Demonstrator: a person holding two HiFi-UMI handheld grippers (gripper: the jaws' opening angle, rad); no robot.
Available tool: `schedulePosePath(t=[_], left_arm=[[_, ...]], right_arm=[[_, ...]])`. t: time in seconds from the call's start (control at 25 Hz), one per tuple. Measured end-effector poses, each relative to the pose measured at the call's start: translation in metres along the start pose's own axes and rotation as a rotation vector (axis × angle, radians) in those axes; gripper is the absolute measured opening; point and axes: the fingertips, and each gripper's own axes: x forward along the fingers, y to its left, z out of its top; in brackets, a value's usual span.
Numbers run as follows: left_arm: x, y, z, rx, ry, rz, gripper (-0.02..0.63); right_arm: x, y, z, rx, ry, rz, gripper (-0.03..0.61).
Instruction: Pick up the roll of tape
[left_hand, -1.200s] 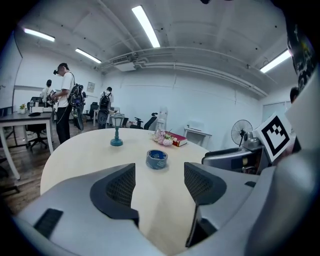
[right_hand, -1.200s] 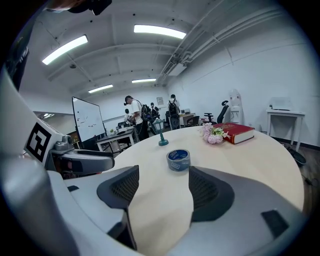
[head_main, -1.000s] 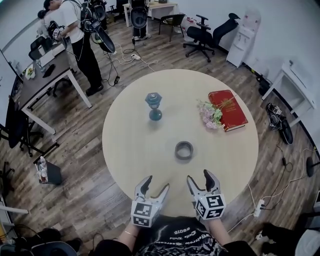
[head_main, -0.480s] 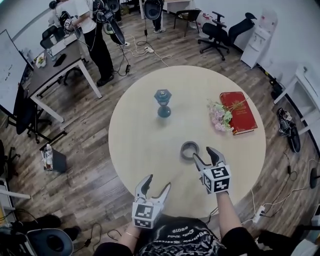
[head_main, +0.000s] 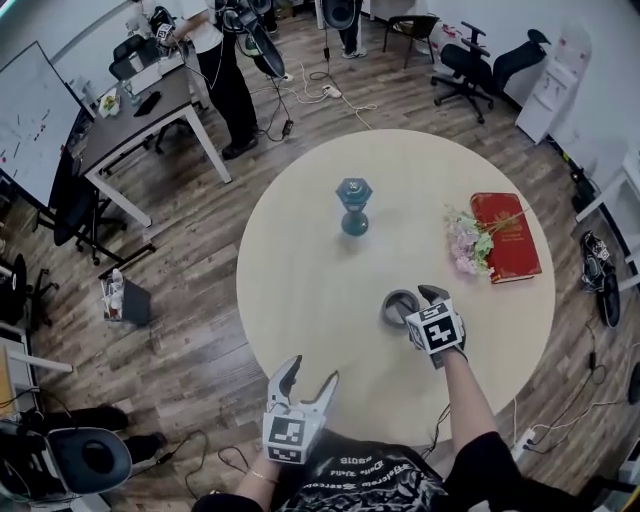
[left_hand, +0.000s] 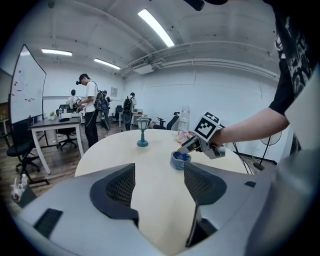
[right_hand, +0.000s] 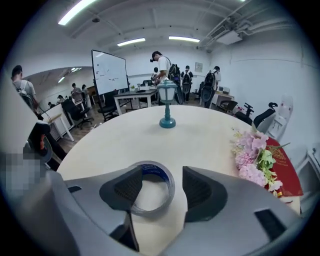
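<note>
The person's right arm is stretched out over the round pale table (head_main: 300, 280), bare forearm showing below a black sleeve. The right gripper (head_main: 415, 303) tips steeply down onto the roll of tape (head_main: 387, 310), which lies flat on the table on the near right, well short of the pink flowers (head_main: 465, 243) and the red book (head_main: 505, 236). From the right gripper view the claw stands part open. One jaw is over the roll's hollow middle and the other outside it, so the roll's near wall sits in the gap. A sliver of table shows between that wall and the outer pad, and I see neither pad pressing, so the roll is not gripped. The left gripper (head_main: 302, 385) is held low and close to the body at the table's near edge, pointing out across the top with a slight downward tilt. Its jaws are spread and only bare table shows between them. Each gripper carries a cube of black-and-white square markers. The inside of the roll has a blue label with white print too small to read. The black shirt has white lettering I can't make out from here. A teal lantern-shaped ornament (head_main: 353, 206) stands upright towards the far side of the table.
</note>
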Motion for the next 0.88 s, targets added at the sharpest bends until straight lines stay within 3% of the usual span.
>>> schedulePosePath(t=[0.28,0.36,0.56,0.68,0.88], left_arm=[[-0.008,0.022,-0.010,-0.022,0.036,0.077,0.325],[-0.008,0.024,-0.011,-0.028,0.041,0.086,0.325],[-0.008,0.020,-0.012,-0.003,0.050,0.081,0.325],[-0.010,0.016,-0.015,0.035,0.065,0.077,0.325],[-0.016,0.014,-0.017,0.009,0.060,0.078,0.325]], right_arm=[[0.034,-0.006,-0.016,0.007,0.103,0.060,0.233],[0.039,-0.007,-0.019,0.007,0.119,0.067,0.201],[0.044,-0.010,-0.026,-0.010,0.143,0.044,0.093],[0.045,-0.011,-0.024,-0.052,0.157,0.033,0.080],[0.038,-0.013,-0.024,-0.028,0.156,0.013,0.067]])
